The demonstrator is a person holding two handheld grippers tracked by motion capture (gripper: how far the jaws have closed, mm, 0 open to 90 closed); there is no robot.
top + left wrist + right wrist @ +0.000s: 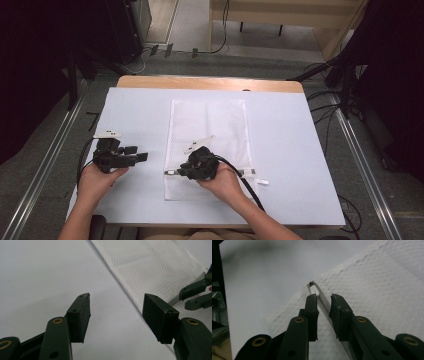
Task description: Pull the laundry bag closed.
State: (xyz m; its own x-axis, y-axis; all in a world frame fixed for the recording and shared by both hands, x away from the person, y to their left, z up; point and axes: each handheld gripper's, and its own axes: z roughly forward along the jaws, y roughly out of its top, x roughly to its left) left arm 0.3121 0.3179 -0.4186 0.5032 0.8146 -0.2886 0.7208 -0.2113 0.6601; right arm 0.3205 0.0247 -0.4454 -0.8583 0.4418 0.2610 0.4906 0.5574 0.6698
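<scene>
A white mesh bag [207,145] lies flat in the middle of the table [300,150]. The right gripper [323,305] pinches its zipper strip [322,301]. The left gripper [116,315] gapes wide beside it, holding nothing.

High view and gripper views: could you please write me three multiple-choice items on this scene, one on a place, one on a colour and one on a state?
1. Relative to the mesh bag, where is the left gripper?
A. On top of it
B. Off its left edge, over the bare table cover
C. Beyond its far end

2. What colour is the mesh bag?
A. White
B. Red
C. Black

3. How do the left gripper's jaws stand?
A. Wide apart, nothing between them
B. Shut on the bag
C. Shut on a pen

Answers:
1. B, as the high view shows it left of the bag.
2. A, the mesh is white in every view.
3. A, the left gripper view shows only table cover between them.
</scene>
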